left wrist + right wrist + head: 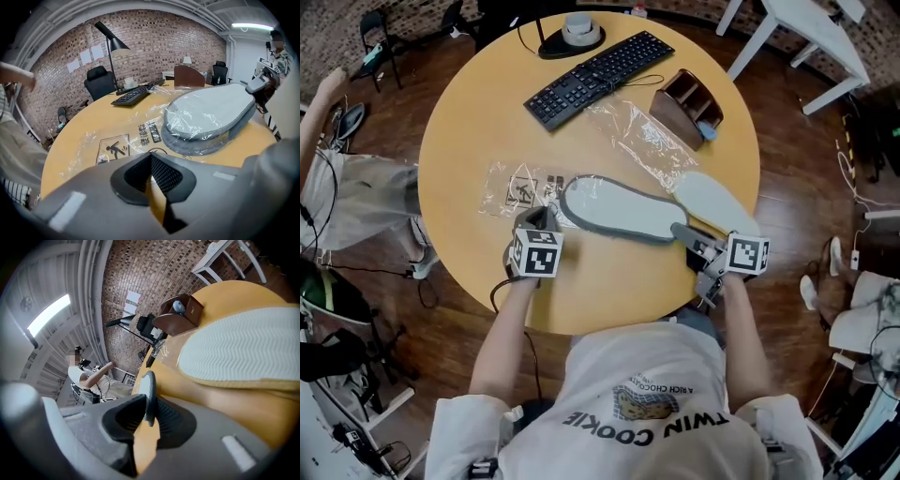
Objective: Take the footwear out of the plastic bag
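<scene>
A grey slipper (619, 208) lies across the middle of the round table (459, 141), its toe end still inside a clear plastic bag (520, 187) printed with warning signs. My left gripper (539, 220) is at the bag's near edge, jaws shut on the plastic film (112, 147); the wrapped slipper (211, 112) sits just beyond. My right gripper (682, 232) is shut on the slipper's thin grey rim (149, 394) at the heel end. A second slipper (712, 202) lies sole up, out of any bag, beside the right gripper, its white wavy sole (243, 348) close by.
Another clear bag (628, 131) lies crumpled toward the back. Behind it are a black keyboard (595, 75), a brown wooden holder (686, 105) and a lamp base (577, 36). Another person (356, 197) sits at the left. The table's near edge runs just behind both grippers.
</scene>
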A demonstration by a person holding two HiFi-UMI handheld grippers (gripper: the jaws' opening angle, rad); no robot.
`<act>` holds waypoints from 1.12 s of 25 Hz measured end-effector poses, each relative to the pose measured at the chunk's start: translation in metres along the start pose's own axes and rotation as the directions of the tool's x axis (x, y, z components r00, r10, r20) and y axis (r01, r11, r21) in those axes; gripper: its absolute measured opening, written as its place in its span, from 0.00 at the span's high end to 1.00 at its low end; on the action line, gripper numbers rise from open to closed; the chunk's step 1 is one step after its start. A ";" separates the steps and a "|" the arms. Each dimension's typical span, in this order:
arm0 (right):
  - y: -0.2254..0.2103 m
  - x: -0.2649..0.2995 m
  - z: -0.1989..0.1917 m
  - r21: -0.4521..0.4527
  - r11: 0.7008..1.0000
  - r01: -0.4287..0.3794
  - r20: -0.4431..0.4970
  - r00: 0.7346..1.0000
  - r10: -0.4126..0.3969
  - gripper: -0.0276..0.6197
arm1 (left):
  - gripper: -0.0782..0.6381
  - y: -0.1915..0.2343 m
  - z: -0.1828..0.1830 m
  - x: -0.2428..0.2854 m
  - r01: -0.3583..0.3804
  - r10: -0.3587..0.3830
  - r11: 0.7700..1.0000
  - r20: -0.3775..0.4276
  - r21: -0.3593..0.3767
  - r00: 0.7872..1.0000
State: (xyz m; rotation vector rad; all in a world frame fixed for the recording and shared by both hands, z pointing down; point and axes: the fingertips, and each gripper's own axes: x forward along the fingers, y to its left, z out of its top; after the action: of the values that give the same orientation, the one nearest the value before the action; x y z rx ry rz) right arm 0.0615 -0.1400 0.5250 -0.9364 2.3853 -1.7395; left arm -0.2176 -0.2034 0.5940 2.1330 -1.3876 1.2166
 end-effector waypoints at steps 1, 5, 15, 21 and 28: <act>0.001 -0.003 0.001 0.003 1.000 -0.006 0.003 1.000 0.006 0.86 | 0.88 0.000 0.000 0.000 -0.005 0.005 1.000 -0.002 0.001 1.000; 0.001 -0.022 0.002 0.023 0.999 -0.022 0.021 1.000 0.021 0.86 | 0.88 -0.002 0.000 0.000 -0.019 0.019 1.000 -0.011 0.009 1.000; 0.004 -0.069 0.010 0.085 0.992 -0.098 0.067 0.993 0.092 0.86 | 0.88 -0.003 0.001 0.002 -0.045 0.046 0.999 -0.026 0.011 0.999; 0.023 -0.086 0.017 0.067 0.987 -0.144 0.088 0.987 0.138 0.86 | 0.88 -0.002 0.001 0.001 -0.046 0.046 0.999 -0.032 0.011 0.998; 0.042 -0.102 0.032 0.037 0.984 -0.176 0.129 0.977 0.170 0.87 | 0.88 -0.003 0.001 0.001 -0.037 0.038 0.999 -0.029 0.008 0.999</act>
State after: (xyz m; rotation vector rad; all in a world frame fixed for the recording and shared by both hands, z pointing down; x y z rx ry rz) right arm 0.1386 -0.1090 0.4454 -0.7806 2.2605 -1.6181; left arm -0.2146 -0.2031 0.5949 2.0946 -1.4190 1.2632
